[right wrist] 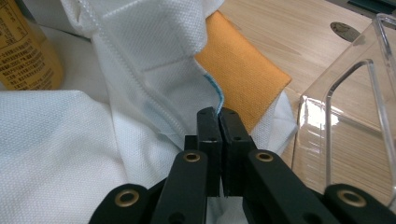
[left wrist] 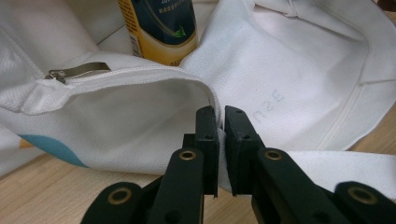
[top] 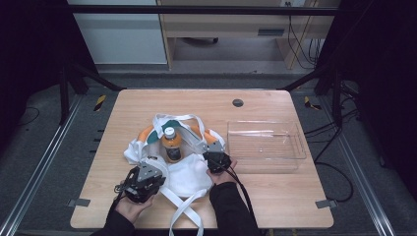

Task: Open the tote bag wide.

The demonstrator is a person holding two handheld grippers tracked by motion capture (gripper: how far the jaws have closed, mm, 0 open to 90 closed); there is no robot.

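Observation:
A white cloth bag [top: 187, 174] with orange and teal patches lies spread on the wooden table [top: 147, 105]. An orange-capped drink bottle [top: 171, 143] stands upright inside its mouth. My left gripper [top: 150, 169] is shut on the bag's near-left rim; in the left gripper view the white fabric [left wrist: 140, 112] is pinched between the jaws, beside the zipper pull [left wrist: 77, 71] and the bottle [left wrist: 159, 28]. My right gripper [top: 212, 156] is shut on the bag's right rim; in the right gripper view the hem [right wrist: 215, 95] sits between the jaws, next to the orange patch [right wrist: 243, 77].
A clear plastic tray [top: 290, 152] stands right of the bag, close to my right gripper; its wall [right wrist: 345, 116] rises at the right of the right gripper view. The bag's long white straps [top: 184, 211] trail over the table's front edge. A round grommet hole [top: 238, 103] sits at the back.

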